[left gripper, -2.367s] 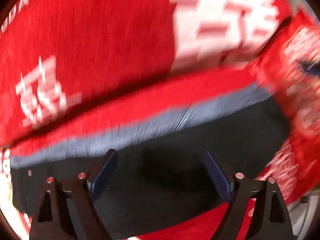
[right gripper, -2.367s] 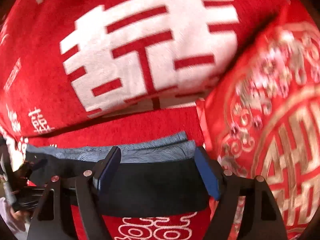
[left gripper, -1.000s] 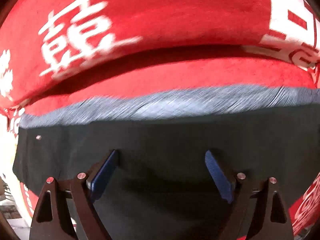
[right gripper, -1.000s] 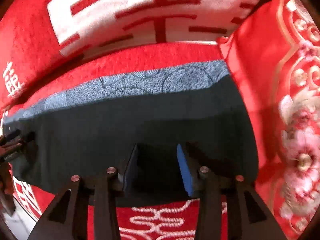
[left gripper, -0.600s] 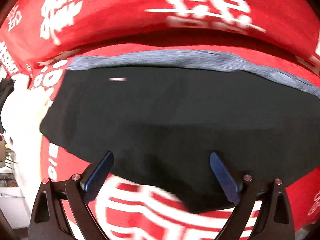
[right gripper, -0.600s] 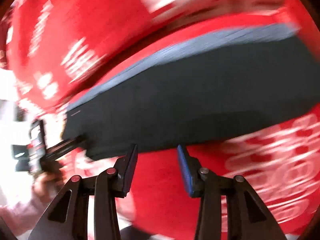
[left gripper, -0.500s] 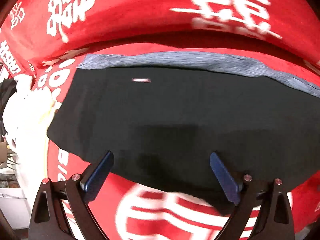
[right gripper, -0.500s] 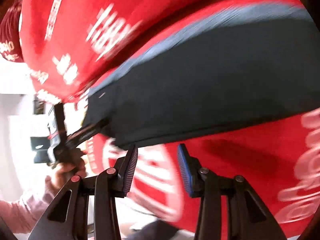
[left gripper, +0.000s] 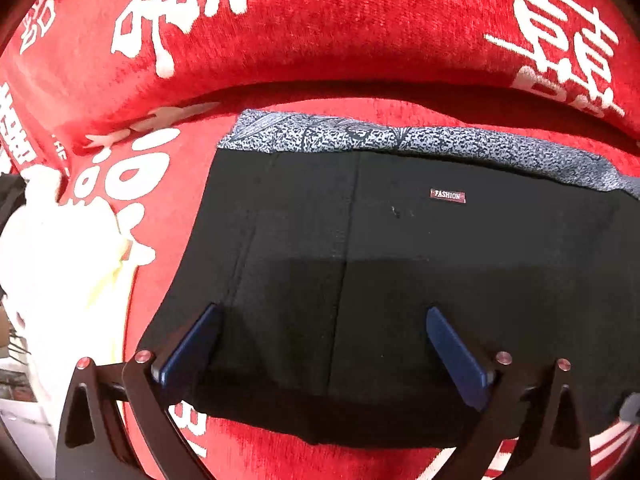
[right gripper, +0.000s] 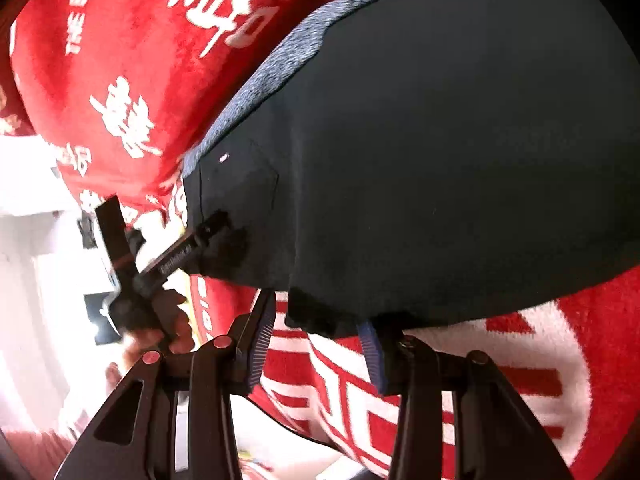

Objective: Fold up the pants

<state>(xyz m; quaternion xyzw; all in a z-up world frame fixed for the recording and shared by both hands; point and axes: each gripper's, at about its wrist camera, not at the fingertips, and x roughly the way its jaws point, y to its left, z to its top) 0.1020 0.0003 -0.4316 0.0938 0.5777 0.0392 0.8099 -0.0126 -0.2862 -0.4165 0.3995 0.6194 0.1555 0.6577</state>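
Observation:
Black pants (left gripper: 400, 264) lie folded flat on a red sofa seat, with a blue-grey patterned waistband (left gripper: 400, 138) at the far edge and a small "FASHION" label (left gripper: 447, 195). My left gripper (left gripper: 320, 344) is open and empty, its blue pads low over the near part of the pants. In the right wrist view the pants (right gripper: 440, 140) fill the upper right. My right gripper (right gripper: 316, 340) is open and empty at their near edge. The left gripper (right gripper: 212, 240) shows there at the pants' left corner.
The red sofa cover (left gripper: 320, 24) with white characters rises as a backrest behind the pants. A pale cream cloth (left gripper: 60, 264) lies at the seat's left end. The seat's front edge (right gripper: 280, 412) drops off below my right gripper.
Both grippers have pulled back toward the front edge of the pants. My right gripper has swung left and opened wider. The pants lie still.

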